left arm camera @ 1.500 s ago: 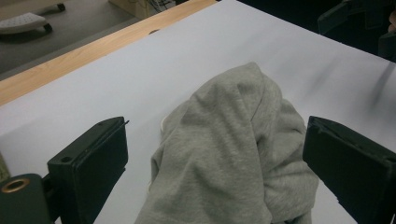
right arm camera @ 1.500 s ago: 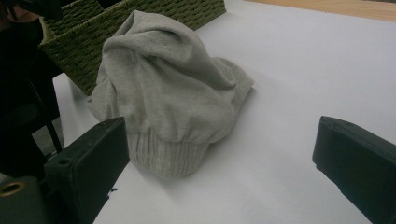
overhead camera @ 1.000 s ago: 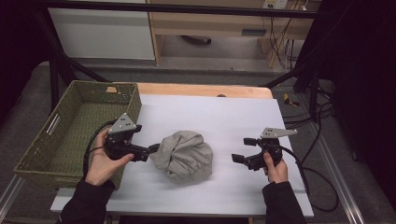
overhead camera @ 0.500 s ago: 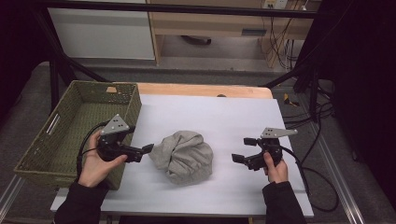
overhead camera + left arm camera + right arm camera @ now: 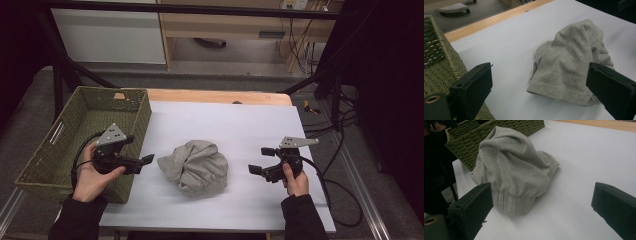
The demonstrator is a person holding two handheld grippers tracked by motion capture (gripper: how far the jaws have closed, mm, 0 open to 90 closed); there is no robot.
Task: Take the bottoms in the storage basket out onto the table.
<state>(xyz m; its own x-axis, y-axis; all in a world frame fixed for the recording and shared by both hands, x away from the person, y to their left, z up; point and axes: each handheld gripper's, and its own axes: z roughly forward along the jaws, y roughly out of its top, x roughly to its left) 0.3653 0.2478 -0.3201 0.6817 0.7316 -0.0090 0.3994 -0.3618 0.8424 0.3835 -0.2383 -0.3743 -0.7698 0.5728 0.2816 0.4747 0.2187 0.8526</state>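
Table: a white-topped rectangular table [image 5: 260,130] with a bare wooden strip along its far edge carries the whole scene.
Basket: a green woven rectangular basket [image 5: 135,107] sits at the table's left end, nothing visible inside it.
Garment: the crumpled grey knit sweatshirt [image 5: 196,166] lies in a loose mound near the table's middle, just right of the basket and between the two tools; a ribbed cuff or hem shows at its near edge in the right gripper view [image 5: 511,203].
Left gripper: the black hand-held left gripper [image 5: 146,160] has its jaws spread wide, holding nothing, tips just beside the garment's left edge but not touching it.
Right gripper: the black hand-held right gripper [image 5: 261,161] also stands wide and empty, well apart from the garment on its right.
Change: over the last second the left gripper has drawn back toward the basket, off the cloth it was against; the right one has stayed put, and the mound looks unchanged.
Meaning: by my judgement no grasp is in hand yet; the left side seems to be resetting, and the cloth remains to be seized, likely at the hem facing it [image 5: 554,87].
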